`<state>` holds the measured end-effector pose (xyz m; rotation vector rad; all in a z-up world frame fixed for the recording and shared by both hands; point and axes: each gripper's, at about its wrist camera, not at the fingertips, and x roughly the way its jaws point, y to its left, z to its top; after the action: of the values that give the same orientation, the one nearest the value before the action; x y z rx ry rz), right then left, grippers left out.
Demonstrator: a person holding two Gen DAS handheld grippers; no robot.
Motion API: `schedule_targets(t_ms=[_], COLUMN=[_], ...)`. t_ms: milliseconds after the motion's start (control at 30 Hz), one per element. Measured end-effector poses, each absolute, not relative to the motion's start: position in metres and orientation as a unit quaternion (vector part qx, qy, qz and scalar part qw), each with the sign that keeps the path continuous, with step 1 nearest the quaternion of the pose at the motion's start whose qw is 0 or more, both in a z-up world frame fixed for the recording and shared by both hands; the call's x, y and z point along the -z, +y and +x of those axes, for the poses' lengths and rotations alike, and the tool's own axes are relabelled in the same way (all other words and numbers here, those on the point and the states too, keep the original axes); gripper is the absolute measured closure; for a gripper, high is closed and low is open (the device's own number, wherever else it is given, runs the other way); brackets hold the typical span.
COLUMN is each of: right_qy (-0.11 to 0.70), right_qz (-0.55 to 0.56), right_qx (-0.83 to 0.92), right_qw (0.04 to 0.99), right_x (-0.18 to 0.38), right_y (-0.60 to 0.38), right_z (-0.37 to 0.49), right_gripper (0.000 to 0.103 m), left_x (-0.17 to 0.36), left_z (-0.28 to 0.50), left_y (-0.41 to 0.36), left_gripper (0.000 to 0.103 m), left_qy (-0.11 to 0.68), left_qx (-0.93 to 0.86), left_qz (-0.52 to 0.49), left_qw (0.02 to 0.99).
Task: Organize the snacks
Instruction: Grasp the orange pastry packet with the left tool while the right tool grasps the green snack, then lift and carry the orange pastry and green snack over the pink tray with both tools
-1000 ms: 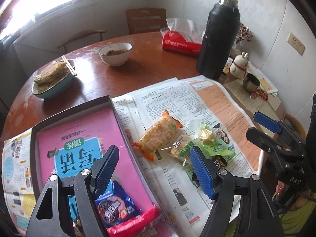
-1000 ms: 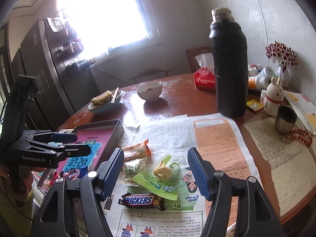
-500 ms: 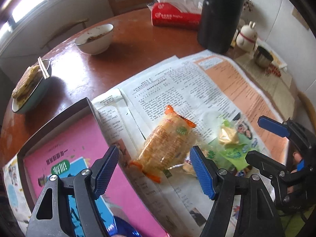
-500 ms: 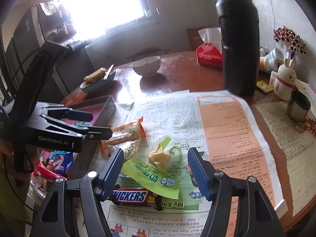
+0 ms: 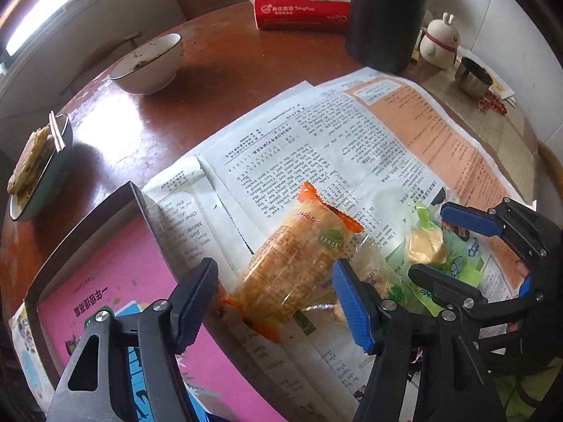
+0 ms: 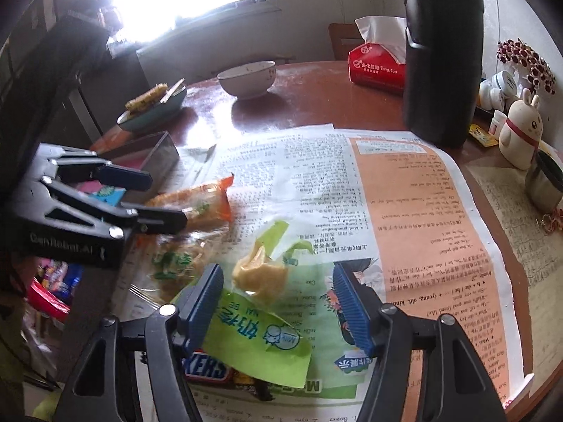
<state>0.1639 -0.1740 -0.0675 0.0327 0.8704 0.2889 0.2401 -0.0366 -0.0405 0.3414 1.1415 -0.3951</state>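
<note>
Since the earlier frames both grippers have descended toward the snacks on the newspaper (image 5: 316, 147), and the jaws of each have just been closing somewhat. The left gripper (image 5: 274, 302) now straddles the orange-ended cracker packet (image 5: 302, 256); its jaws stand fairly wide with the packet between them, and the pads do not visibly press on it. The right gripper (image 6: 278, 302) is poised over the yellow snack in its green wrapper (image 6: 260, 277); its jaws are likewise part open, the snack lying between them, with no pad pressing on it. A clear packet with green print (image 6: 176, 263) lies just left of the green wrapper, touching the cracker packet. A Snickers bar (image 6: 207, 369) lies at the near edge, partly under the green wrapper. The tray with the pink lining (image 5: 116, 274) sits left of the cracker packet, its wall just beside it. On the far part of the brown surface (image 5: 218, 81) stand a white bowl (image 5: 147, 66), a red tissue pack (image 5: 299, 10) and a black flask (image 6: 440, 52).
</note>
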Motion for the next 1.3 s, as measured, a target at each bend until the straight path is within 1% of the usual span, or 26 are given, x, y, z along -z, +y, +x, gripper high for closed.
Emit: schedule_targets(t_ms=[67, 167, 233, 333, 400, 567, 733, 1000, 1300], right_qy=[0.423, 0.419, 0.417, 0.414, 0.412, 0.408, 0.397, 0.377, 0.356], right_qz=[0.01, -0.018, -0.024, -0.021, -0.016, 0.003, 0.01, 0.018, 0.019], right_qx=[-0.145, -0.143, -0.148, -0.157, -0.159, -0.172, -0.18, -0.19, -0.202], right_qw=[0.894, 0.897, 0.897, 0.896, 0.897, 0.897, 0.9, 0.906, 0.912], right_x=[0.071, 0.072, 0.072, 0.071, 0.071, 0.068, 0.062, 0.047, 0.031], right_y=[-0.173, -0.168, -0.166, -0.166, -0.168, -0.171, -0.17, -0.172, -0.168], right_z=[0.164, 0.162, 0.162, 0.162, 0.161, 0.158, 0.154, 0.143, 0.131], right_gripper=[0.046, 0.052, 0.055, 0.065, 0.068, 0.068, 0.068, 0.068, 0.068], left_x=[0.042, 0.047, 0.051, 0.057, 0.058, 0.058, 0.052, 0.016, -0.016], left_z=[0.243, 0.246, 0.247, 0.247, 0.245, 0.24, 0.232, 0.217, 0.194], left_y=[-0.038, -0.041, -0.042, -0.044, -0.045, -0.047, -0.042, -0.015, 0.015], left_gripper=[0.035, 0.044, 0.045, 0.049, 0.06, 0.065, 0.066, 0.067, 0.067], left_qy=[0.535, 0.539, 0.543, 0.541, 0.54, 0.535, 0.531, 0.504, 0.474], left_qx=[0.184, 0.19, 0.189, 0.179, 0.18, 0.18, 0.182, 0.184, 0.172], left_qz=[0.165, 0.172, 0.178, 0.191, 0.19, 0.196, 0.184, 0.125, 0.083], left_qw=[0.808, 0.802, 0.799, 0.799, 0.8, 0.802, 0.807, 0.834, 0.86])
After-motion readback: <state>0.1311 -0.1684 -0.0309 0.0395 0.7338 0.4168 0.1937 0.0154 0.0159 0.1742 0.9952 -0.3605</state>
